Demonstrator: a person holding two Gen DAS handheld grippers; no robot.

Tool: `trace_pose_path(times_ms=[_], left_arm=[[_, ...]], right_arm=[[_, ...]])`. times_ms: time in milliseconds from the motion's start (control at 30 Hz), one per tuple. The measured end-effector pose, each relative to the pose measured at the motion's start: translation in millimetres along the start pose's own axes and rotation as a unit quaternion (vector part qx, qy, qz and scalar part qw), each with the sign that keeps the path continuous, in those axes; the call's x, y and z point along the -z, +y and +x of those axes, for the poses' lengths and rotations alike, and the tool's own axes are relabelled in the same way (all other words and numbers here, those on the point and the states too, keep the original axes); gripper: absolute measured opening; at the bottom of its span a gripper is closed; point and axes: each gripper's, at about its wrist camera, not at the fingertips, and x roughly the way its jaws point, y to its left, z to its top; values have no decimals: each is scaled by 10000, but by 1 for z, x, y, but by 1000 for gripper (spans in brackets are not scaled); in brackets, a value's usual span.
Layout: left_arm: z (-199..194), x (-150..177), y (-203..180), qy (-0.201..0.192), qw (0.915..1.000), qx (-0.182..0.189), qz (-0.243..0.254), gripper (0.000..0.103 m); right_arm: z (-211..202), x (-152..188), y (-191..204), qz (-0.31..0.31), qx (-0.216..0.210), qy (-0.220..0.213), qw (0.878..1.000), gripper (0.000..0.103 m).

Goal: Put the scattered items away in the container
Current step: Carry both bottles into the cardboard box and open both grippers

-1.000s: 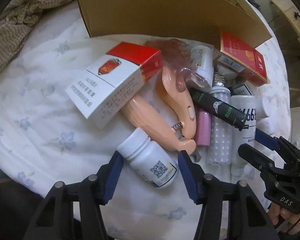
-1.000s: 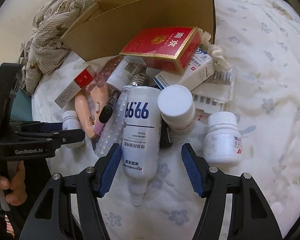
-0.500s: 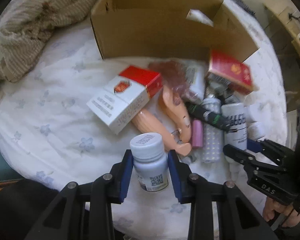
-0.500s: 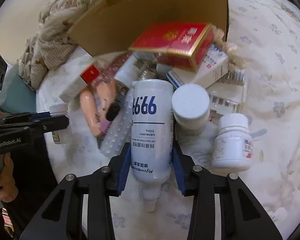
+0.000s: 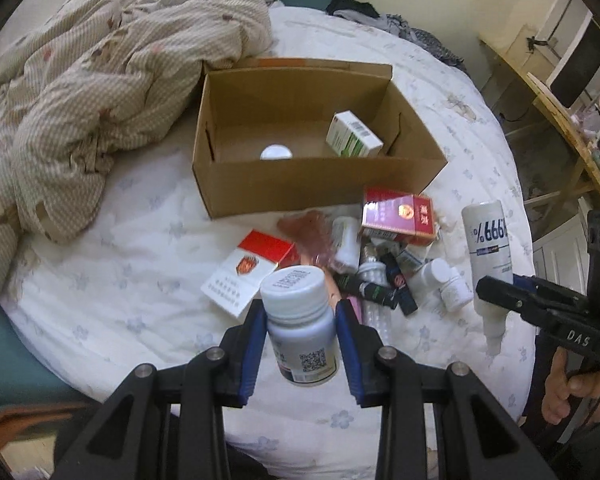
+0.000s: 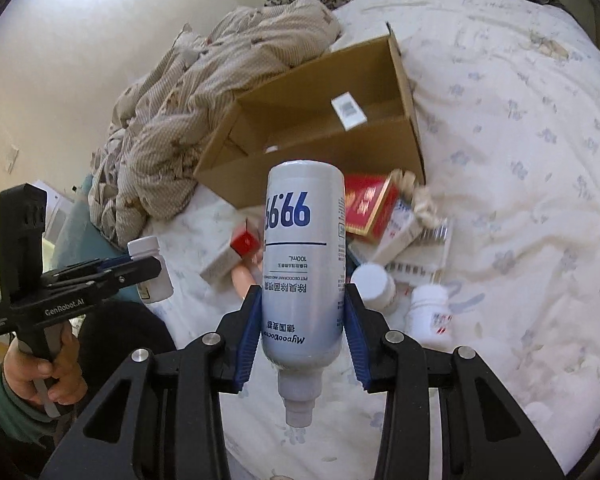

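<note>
My left gripper (image 5: 300,330) is shut on a white pill bottle (image 5: 300,320) with a QR label, held in the air above the bed. My right gripper (image 6: 303,316) is shut on a tall white spray bottle (image 6: 304,272) marked 99.9, nozzle toward the camera; the same spray bottle (image 5: 488,248) shows at the right of the left wrist view. The open cardboard box (image 5: 300,188) lies beyond, holding a green-and-white carton (image 5: 352,136) and a white round lid (image 5: 276,153). Scattered items stay on the sheet in front of it: a red cigarette pack (image 5: 398,216), a red-and-white carton (image 5: 248,272) and small white bottles (image 6: 374,286).
A crumpled checked blanket (image 5: 80,100) lies left of the box. The bed sheet (image 5: 100,280) has bare room at the left and front. A wooden desk (image 5: 560,100) stands beyond the bed's right edge. A person's hand (image 6: 40,368) grips the left gripper's handle.
Both grippers closed on their bottles and lifted them off the sheet. The cameras rose and pulled back, so the box's inside now shows.
</note>
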Motion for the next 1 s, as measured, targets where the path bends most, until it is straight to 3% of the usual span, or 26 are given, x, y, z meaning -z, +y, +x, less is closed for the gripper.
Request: trace_pose_path(times_ms=[433, 767, 1000], left_arm=[[2, -60, 7, -327, 9995, 20, 1, 35], [28, -130, 9, -431, 9988, -153, 184, 35], [72, -171, 16, -290, 9989, -316, 172, 35]], right_arm=[[6, -62, 22, -343, 228, -91, 9991, 43], [50, -136, 30, -602, 313, -84, 9977, 43], [94, -176, 23, -698, 453, 72, 9965, 43]])
